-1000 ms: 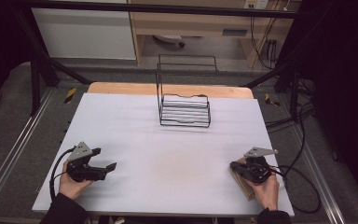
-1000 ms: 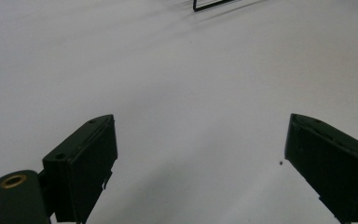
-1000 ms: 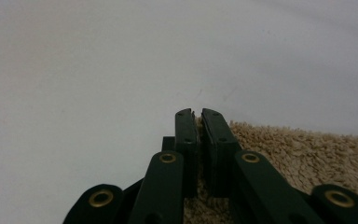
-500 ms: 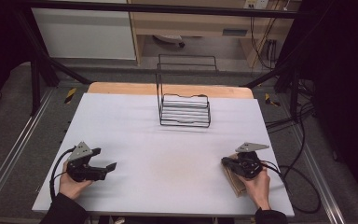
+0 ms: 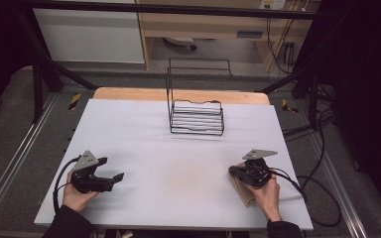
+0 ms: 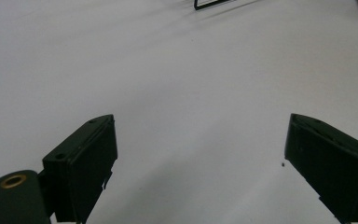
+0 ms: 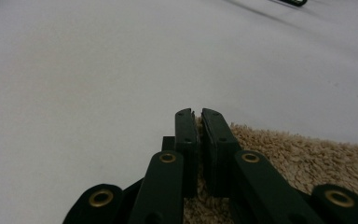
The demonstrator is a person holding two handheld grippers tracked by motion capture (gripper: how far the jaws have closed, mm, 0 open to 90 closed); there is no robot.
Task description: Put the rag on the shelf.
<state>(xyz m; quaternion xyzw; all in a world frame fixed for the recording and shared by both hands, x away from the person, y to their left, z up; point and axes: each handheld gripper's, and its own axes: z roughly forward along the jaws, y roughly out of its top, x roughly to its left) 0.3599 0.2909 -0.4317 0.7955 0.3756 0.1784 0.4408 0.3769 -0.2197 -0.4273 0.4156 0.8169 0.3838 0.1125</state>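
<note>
Fingers pinch the edge of a tan towel (image 7: pixel 307 158) at the table's (image 5: pixel 178 148) right front

Right gripper (image 7: pixel 199 114) clamps fuzzy terry, partly hidden beneath it; left gripper (image 6: pixel 200 154) gapes wide over bare white tabletop

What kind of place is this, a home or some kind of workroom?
Most likely a lab or workshop set up for recording, not a home. The white table stands inside a black metal frame, loose cables lie on the grey floor, and a person holds a gripper in each hand.

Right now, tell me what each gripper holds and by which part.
The left gripper holds nothing; its jaws stand wide apart. The right gripper is shut over the edge of the tan towel; whether it pinches it cannot be told.
</note>
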